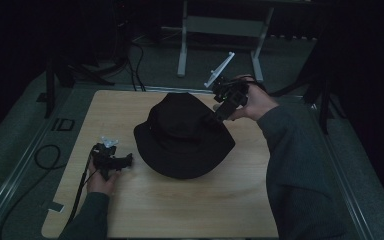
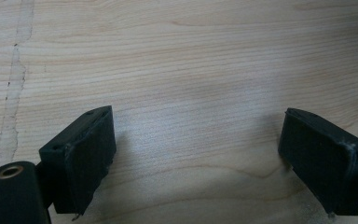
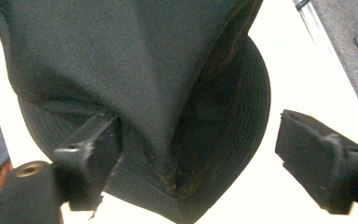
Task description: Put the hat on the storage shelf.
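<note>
The black fabric brimmed hat (image 3: 144, 84) is cut off by the top edge in the right gripper view. In the high view, the light wooden counter (image 1: 180, 210) runs past the bottom edge, and the surroundings at upper left are too dark to identify.

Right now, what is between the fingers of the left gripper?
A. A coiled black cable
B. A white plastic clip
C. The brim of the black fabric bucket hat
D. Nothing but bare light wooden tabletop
D: in the left gripper view the left gripper has its fingers standing wide apart over bare light wooden tabletop, while the black fabric bucket hat lies further right in the high view, beside the right gripper.
</note>
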